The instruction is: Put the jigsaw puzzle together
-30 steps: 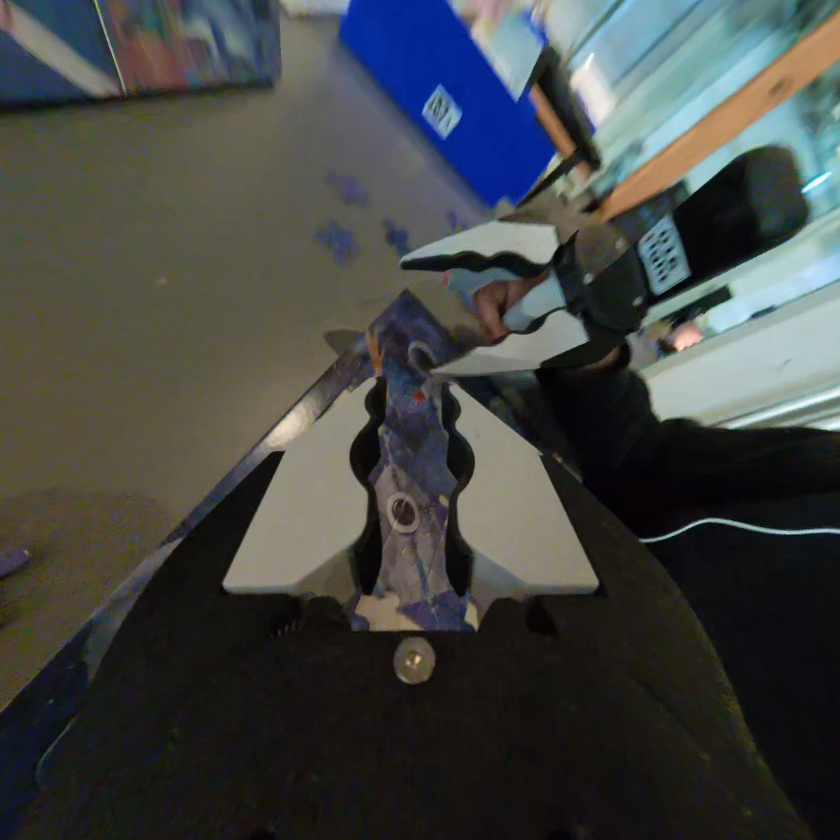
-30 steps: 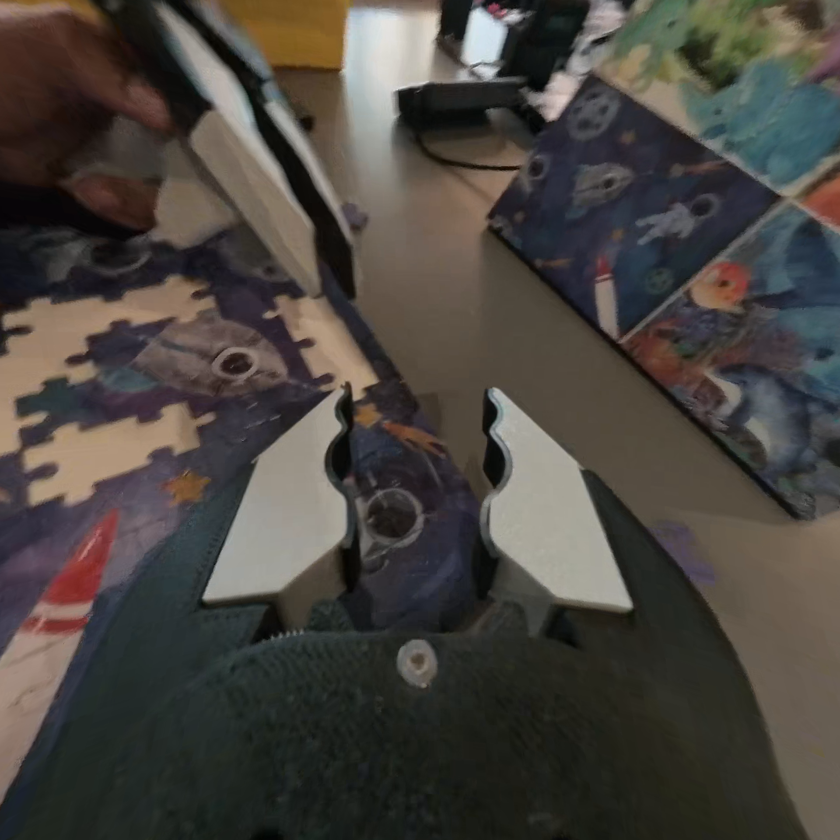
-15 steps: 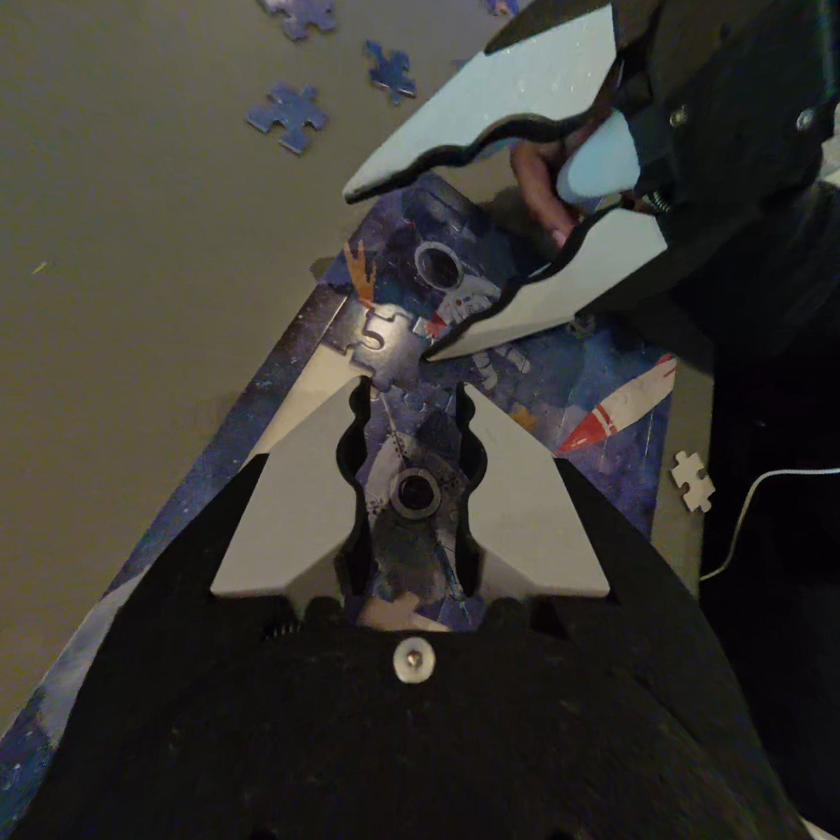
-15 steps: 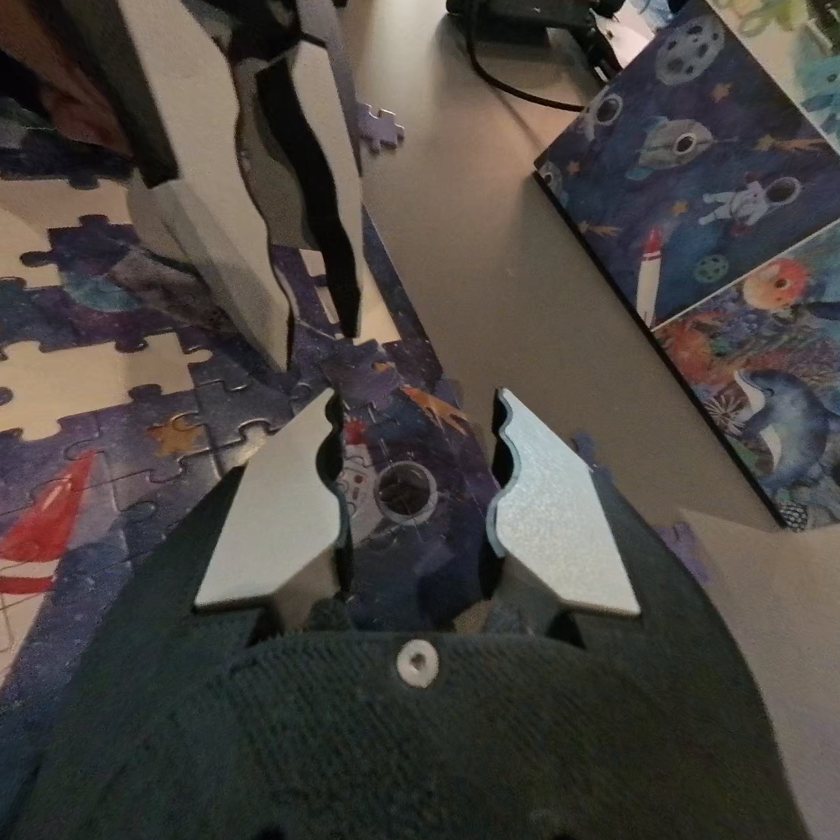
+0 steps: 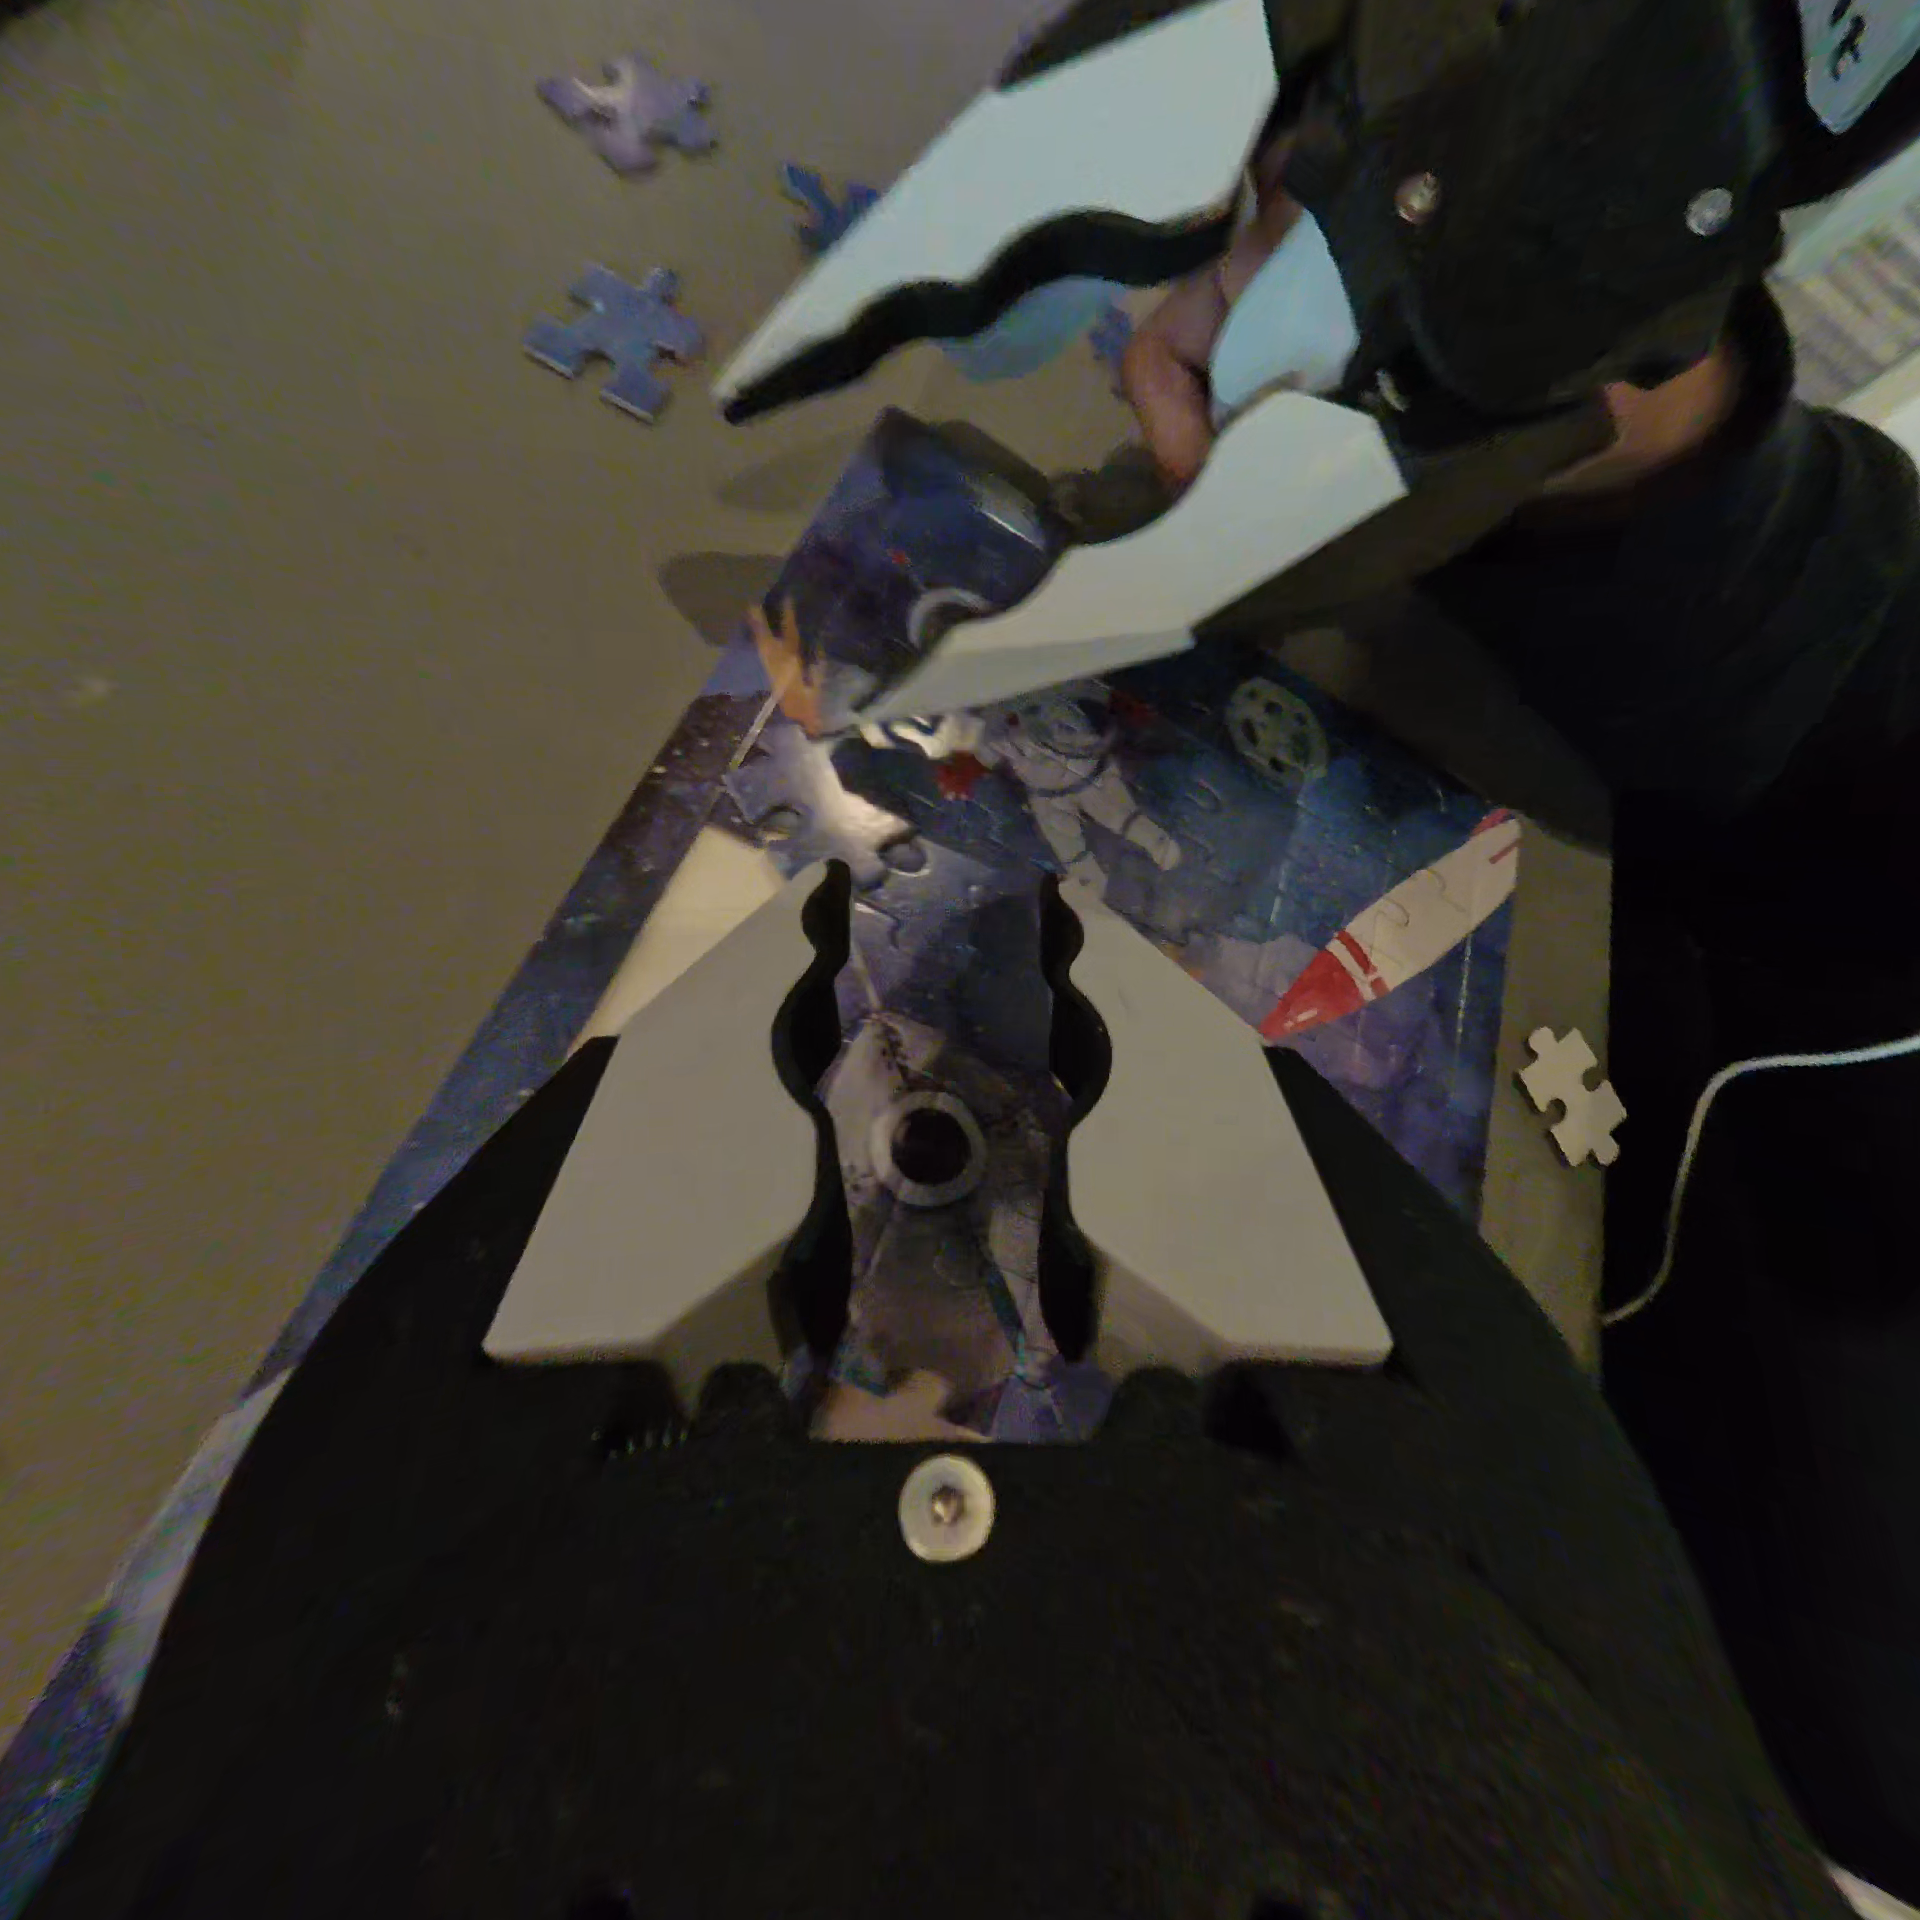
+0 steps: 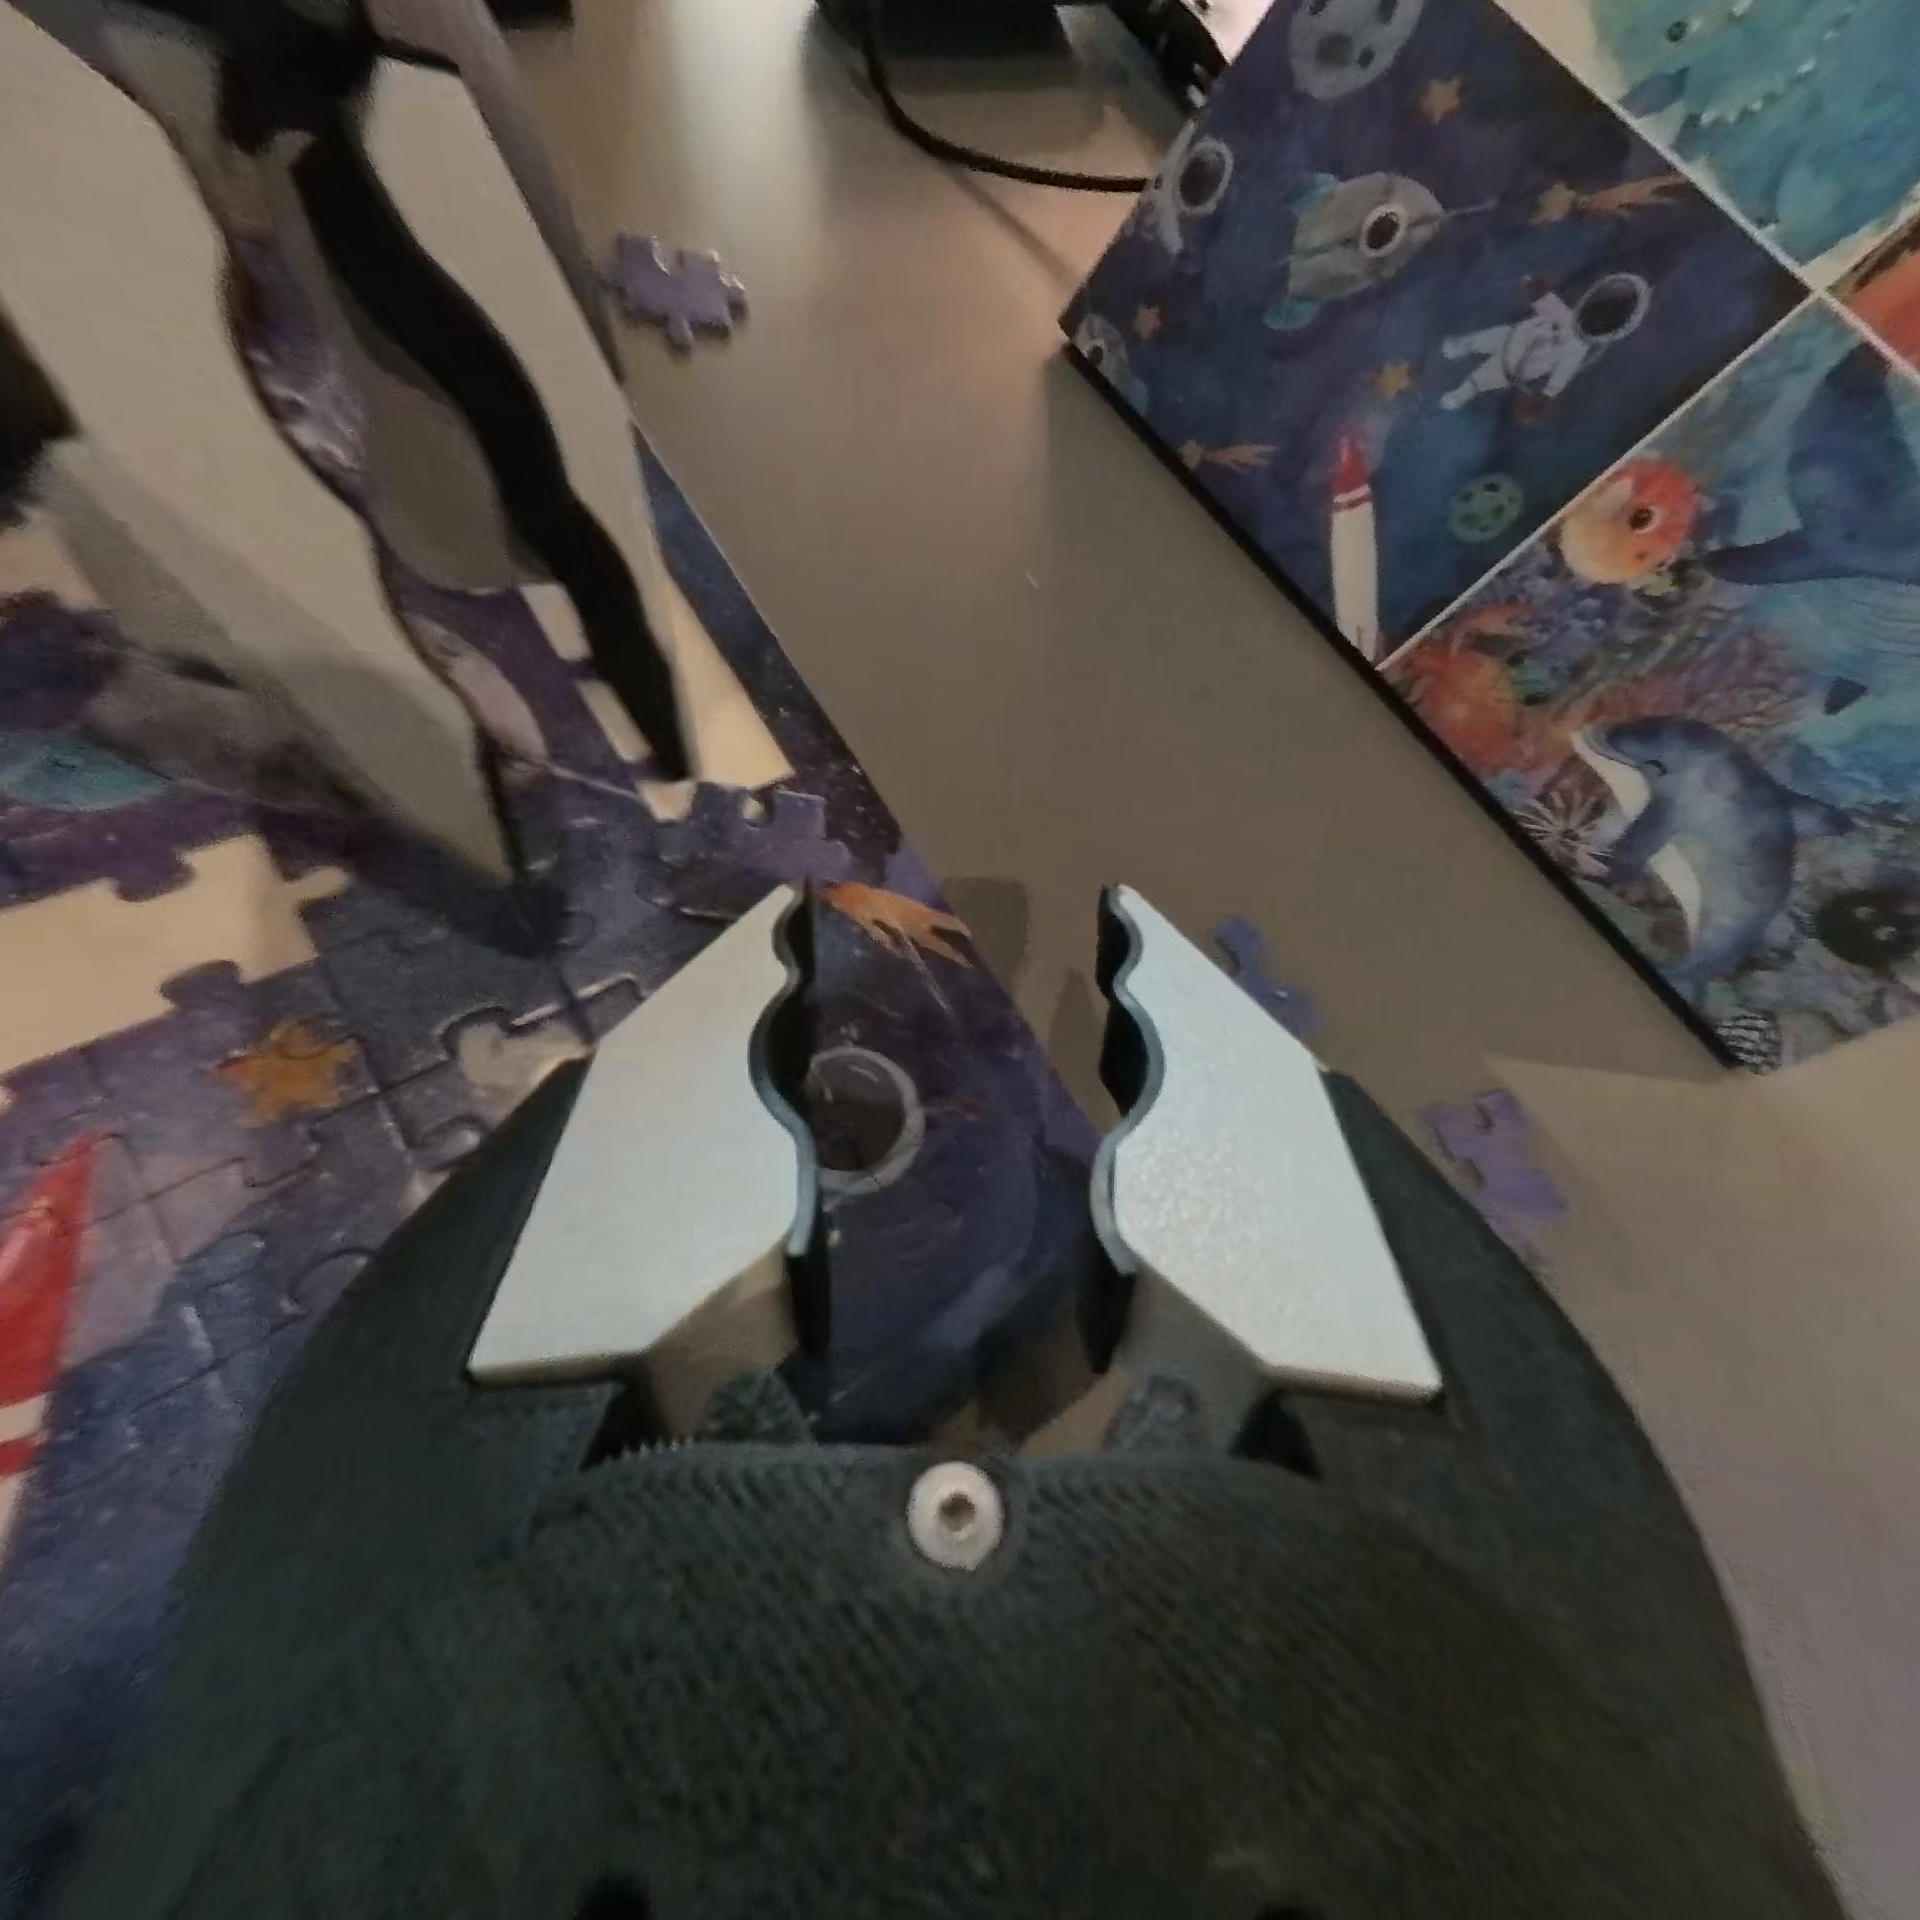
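A space-themed jigsaw puzzle (image 5: 1195, 831) lies flat on the grey-brown floor, partly assembled, with cream gaps (image 6: 239, 894) still showing. My left gripper (image 5: 940, 894) is open and empty, hovering over the puzzle near its edge; it also shows in the right wrist view (image 6: 499, 582). My right gripper (image 6: 956, 904) is open over the puzzle's corner with the orange comet (image 6: 904, 920). In the left wrist view the right gripper (image 5: 800, 561) straddles that corner, its lower finger (image 5: 1091, 613) close above the pieces. I cannot tell whether it touches them.
Loose blue pieces lie on the floor beyond the puzzle (image 5: 623, 338) (image 5: 634, 109) and beside it (image 6: 675, 281) (image 6: 1496, 1153). A face-down white piece (image 5: 1574, 1091) lies by a white cable (image 5: 1714, 1081). A board of reference pictures (image 6: 1455, 312) lies to the right, and a black cable (image 6: 987, 166) farther off. About 6 cm separates my left fingertips from the space-themed jigsaw puzzle (image 5: 1195, 831).
The left wrist view tipped from looking across the room to looking down on the puzzle. Both grippers came closer together over the puzzle's corner. Both stayed open.
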`<act>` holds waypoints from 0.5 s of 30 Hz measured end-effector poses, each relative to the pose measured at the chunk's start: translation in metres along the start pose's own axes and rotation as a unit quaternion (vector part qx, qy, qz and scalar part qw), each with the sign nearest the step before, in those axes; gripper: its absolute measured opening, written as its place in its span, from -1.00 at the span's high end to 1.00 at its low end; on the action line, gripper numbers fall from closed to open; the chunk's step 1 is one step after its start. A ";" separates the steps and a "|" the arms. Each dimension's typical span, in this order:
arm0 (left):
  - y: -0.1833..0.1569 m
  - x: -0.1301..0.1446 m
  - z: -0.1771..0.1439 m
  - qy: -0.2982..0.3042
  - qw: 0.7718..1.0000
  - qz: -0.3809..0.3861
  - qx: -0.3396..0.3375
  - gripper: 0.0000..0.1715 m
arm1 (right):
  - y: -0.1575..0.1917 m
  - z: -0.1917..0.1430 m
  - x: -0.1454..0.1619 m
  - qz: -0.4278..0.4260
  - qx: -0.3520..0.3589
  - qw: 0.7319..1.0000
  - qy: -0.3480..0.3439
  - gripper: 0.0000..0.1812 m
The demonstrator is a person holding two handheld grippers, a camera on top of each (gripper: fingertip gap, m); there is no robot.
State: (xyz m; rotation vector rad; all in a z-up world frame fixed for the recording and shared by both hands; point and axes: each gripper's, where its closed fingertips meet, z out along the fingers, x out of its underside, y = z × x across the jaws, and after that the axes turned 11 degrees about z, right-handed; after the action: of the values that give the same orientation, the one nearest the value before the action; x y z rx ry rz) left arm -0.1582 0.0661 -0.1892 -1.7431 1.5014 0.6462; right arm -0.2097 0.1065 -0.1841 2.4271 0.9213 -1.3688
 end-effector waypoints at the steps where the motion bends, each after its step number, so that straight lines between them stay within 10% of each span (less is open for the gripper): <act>1: 0.004 -0.002 -0.002 -0.008 1.000 -0.001 -0.010 0.59 | 0.004 -0.001 -0.002 0.012 -0.015 1.000 -0.005 0.40; 15: -0.003 0.000 0.008 0.005 1.000 0.002 0.001 0.34 | 0.025 0.004 0.008 0.030 -0.059 0.997 0.040 0.35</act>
State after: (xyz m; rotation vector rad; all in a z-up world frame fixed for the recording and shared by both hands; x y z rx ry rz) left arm -0.1546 0.0725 -0.1938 -1.7452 1.5123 0.6396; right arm -0.1946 0.0888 -0.1964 2.4151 0.9123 -1.1697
